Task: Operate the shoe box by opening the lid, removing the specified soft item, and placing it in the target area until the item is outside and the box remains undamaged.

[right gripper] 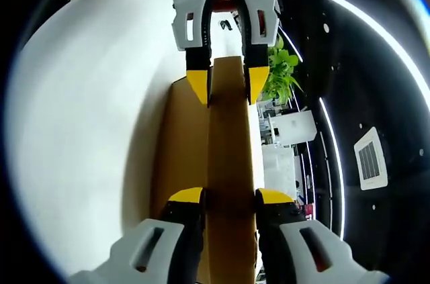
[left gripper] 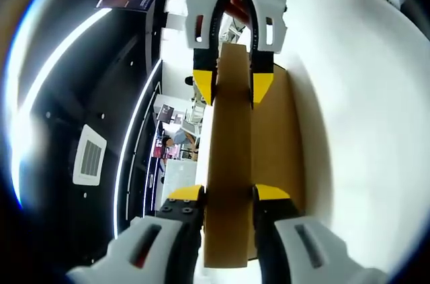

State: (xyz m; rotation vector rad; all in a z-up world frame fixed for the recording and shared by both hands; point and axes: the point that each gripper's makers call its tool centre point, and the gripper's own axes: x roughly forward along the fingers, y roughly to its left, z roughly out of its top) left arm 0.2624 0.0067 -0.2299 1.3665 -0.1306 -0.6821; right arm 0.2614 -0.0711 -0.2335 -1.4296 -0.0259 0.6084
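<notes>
A brown cardboard shoe box lid [left gripper: 228, 143] stands edge-on and runs straight away from me in both views. My left gripper [left gripper: 228, 193] is shut on its near end in the left gripper view, and my right gripper [left gripper: 232, 89] clamps the far end. The right gripper view mirrors this: my right gripper [right gripper: 228, 197] grips the near end of the lid [right gripper: 232, 143], and the left gripper [right gripper: 227, 86] grips the far end. Beside the lid lies the brown box body [left gripper: 277, 143] [right gripper: 183, 143] on the white table. The inside of the box is hidden.
The white table [left gripper: 363, 129] [right gripper: 80, 129] spreads wide on one side of the box. Beyond the table edge is a dark room with ceiling light strips, an air vent [left gripper: 89, 155], a green plant [right gripper: 282, 76] and white counters [right gripper: 292, 126].
</notes>
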